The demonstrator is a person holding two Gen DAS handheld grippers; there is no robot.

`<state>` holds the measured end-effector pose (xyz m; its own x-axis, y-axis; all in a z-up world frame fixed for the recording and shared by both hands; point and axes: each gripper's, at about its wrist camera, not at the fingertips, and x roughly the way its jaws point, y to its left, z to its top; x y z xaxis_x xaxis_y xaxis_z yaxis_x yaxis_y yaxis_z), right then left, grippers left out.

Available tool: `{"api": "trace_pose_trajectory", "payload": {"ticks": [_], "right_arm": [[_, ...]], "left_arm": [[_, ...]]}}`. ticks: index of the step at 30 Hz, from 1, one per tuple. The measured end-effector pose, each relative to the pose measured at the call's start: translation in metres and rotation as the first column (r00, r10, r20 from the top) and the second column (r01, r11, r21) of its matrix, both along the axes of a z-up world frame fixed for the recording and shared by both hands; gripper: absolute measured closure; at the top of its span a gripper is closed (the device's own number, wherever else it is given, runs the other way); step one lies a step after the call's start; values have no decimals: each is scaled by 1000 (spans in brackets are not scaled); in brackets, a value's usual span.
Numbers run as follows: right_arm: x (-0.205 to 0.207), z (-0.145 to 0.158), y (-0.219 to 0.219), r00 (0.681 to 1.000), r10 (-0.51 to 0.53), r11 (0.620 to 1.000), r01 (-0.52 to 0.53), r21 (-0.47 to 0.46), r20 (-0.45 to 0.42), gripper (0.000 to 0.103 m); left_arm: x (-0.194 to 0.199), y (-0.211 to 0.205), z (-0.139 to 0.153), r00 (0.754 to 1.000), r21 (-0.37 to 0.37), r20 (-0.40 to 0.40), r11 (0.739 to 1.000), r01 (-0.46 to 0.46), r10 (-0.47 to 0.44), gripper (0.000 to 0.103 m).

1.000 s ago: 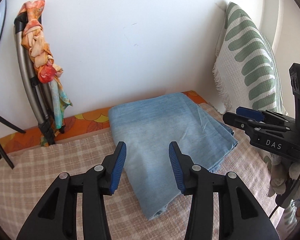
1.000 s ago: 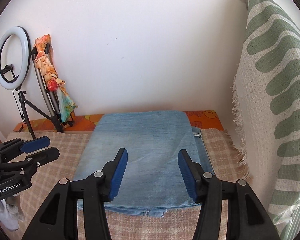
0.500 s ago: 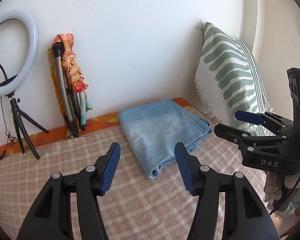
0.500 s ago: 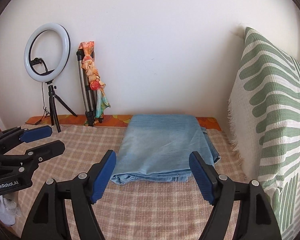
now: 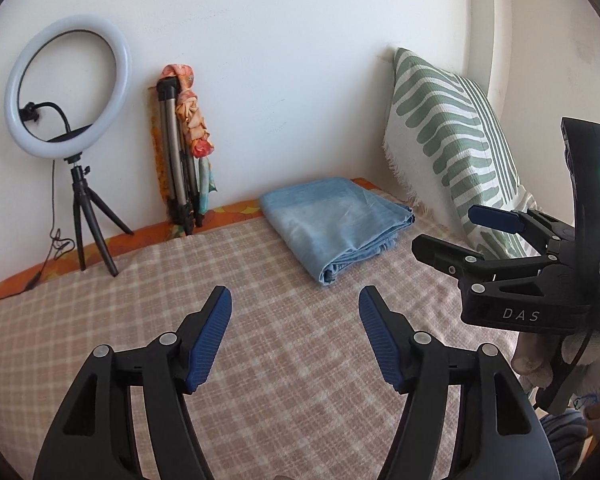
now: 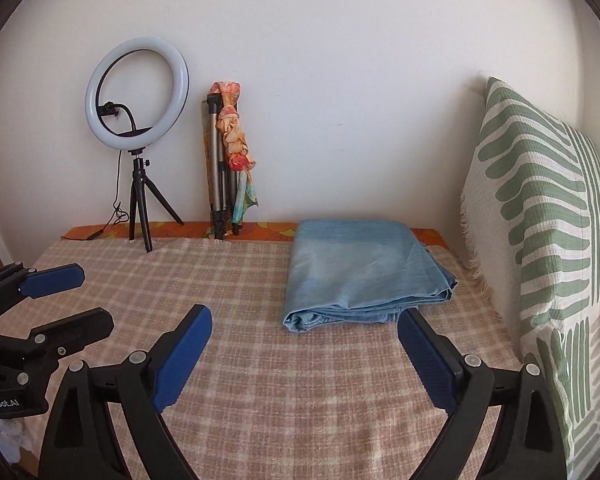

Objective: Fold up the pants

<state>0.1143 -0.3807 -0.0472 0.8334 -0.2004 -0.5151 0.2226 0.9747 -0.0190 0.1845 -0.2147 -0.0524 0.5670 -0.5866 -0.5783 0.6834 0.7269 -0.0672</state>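
Pants (image 6: 360, 276): folded, on checked bed cover (image 6: 260, 360) beside pillow (image 6: 540, 220).
Left gripper (image 5: 296, 336): wide open, empty.
Right gripper (image 6: 304, 356): wide open, empty.
Hidden: pants' inner layers.
Writing: "DAS"; "enRobot.AI", cut off.

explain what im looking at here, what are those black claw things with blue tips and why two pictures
The claws are handheld two-finger grippers; a person holds one in each hand, each carrying a forward-looking fisheye camera. One picture looks along the left gripper, with the right gripper at its side; the other looks along the right gripper. Both are open and hold nothing. On the checked blanket lie folded blue pants, beside a green-patterned pillow. A ring light and a folded tripod stand by the wall.
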Motion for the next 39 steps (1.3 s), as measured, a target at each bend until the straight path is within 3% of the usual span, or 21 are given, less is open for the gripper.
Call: {"api": "trace_pose_trajectory", "payload": {"ticks": [11, 14, 18, 39], "right_arm": [[-12, -25, 34, 1000, -23, 1000, 23, 3, 14, 0], [-13, -30, 37, 1000, -20, 1000, 20, 15, 14, 0], [-12, -36, 39, 999, -32, 999, 32, 2, 25, 0], [-4, -46, 29, 998, -52, 998, 50, 45, 24, 0]], "left_arm": [[-14, 42, -20, 999, -20, 11, 999, -45, 45, 24], [-13, 48, -29, 998, -27, -3, 998, -58, 58, 24], [-9, 45, -37, 999, 19, -2, 998, -52, 52, 24], [0, 68, -53, 993, 18, -45, 994, -105, 106, 24]]}}
